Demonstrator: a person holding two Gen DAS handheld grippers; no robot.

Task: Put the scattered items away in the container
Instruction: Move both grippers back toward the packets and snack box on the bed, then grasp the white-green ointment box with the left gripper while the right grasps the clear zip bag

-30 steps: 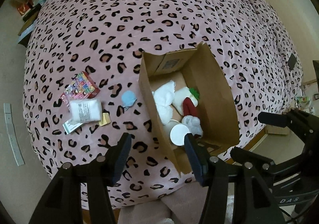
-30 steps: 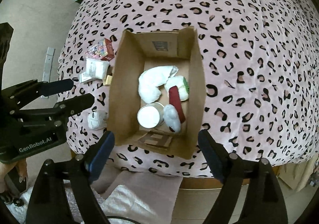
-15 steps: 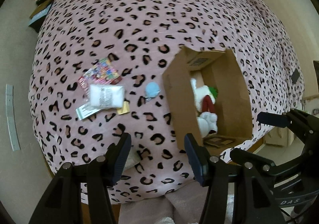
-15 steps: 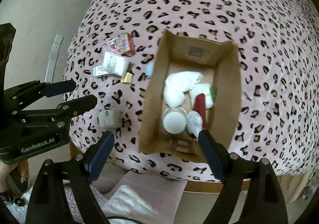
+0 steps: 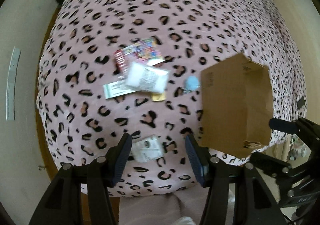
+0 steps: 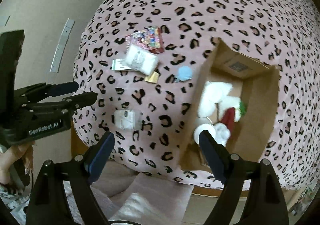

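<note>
Several soft toys (image 6: 218, 100) and a white cup (image 6: 202, 132) are already held in the cardboard box (image 6: 258, 117) on the bed (image 6: 200, 4). A white packet (image 5: 147, 146), a colourful box (image 5: 140, 53), a white pouch (image 5: 147, 79) and a blue pompom (image 5: 192, 82) are left outside. Nothing is grasped: the left hand-held gripper (image 5: 158, 151) and right hand-held gripper (image 6: 156, 145) are both spread wide.

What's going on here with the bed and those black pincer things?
A person is tidying loose items off a leopard-print bed into a cardboard box, using a hand-held gripper in each hand. Both the left gripper and the right gripper are open and empty. The box already holds plush toys and a white tub. Outside it lie a small white packet right in front of the left gripper, a white pouch, a colourful box and a blue pom-pom.
</note>
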